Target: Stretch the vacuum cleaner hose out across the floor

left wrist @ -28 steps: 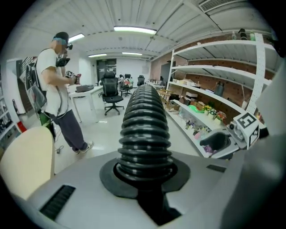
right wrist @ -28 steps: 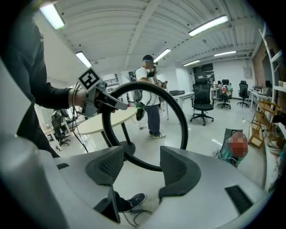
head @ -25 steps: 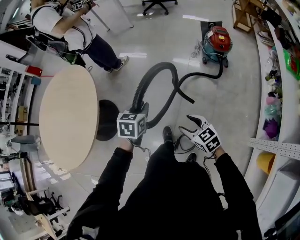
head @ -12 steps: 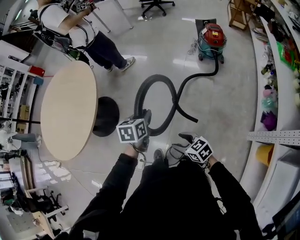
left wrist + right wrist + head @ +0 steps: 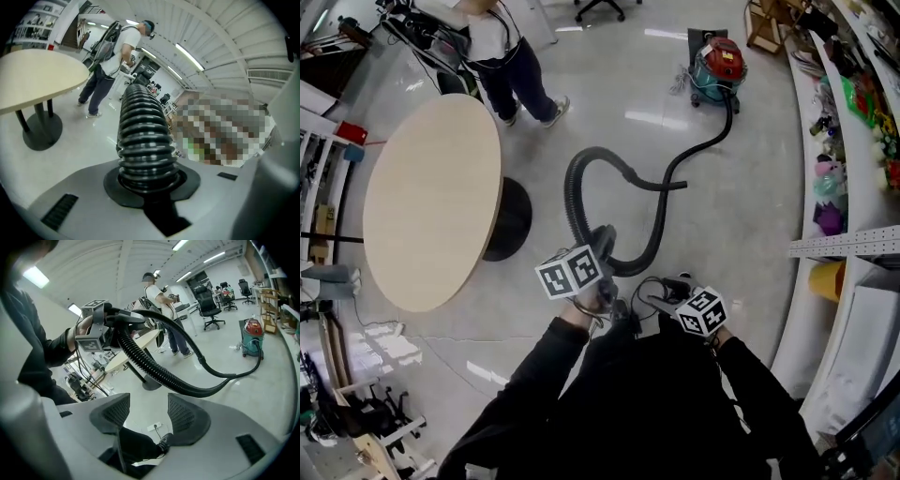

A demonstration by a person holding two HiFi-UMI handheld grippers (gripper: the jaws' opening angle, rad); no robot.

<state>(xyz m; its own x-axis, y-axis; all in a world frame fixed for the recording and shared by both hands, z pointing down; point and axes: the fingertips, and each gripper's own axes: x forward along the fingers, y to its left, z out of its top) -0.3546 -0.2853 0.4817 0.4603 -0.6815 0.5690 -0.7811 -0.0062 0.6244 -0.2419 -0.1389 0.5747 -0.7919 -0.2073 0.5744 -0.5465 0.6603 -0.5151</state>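
Head view: left gripper (image 5: 598, 251) mostly behind its own marker cube, so its grip is hard to read there. The black hose (image 5: 570, 187) runs up to it, loops over the floor by the round table (image 5: 431, 202) and crosses itself. Which strand goes back to the vacuum cleaner (image 5: 715, 67) by the far wall is not clear where they cross.

Left gripper view: settles the grip. Left gripper (image 5: 147, 180) is clamped on the ribbed hose (image 5: 143, 136), pads pinching it. The hose blocks most of the floor ahead; table (image 5: 37, 75) and 2nd person (image 5: 110, 61) show at the left.

Right gripper view: right gripper (image 5: 149, 416) has its pads (image 5: 187, 416) spread with nothing held; only floor and a shoe (image 5: 165, 442) show through the gap. This is the only view showing the left gripper (image 5: 123, 318) side-on, with the hose (image 5: 159, 373) sagging from it and on to the vacuum cleaner (image 5: 252, 336).
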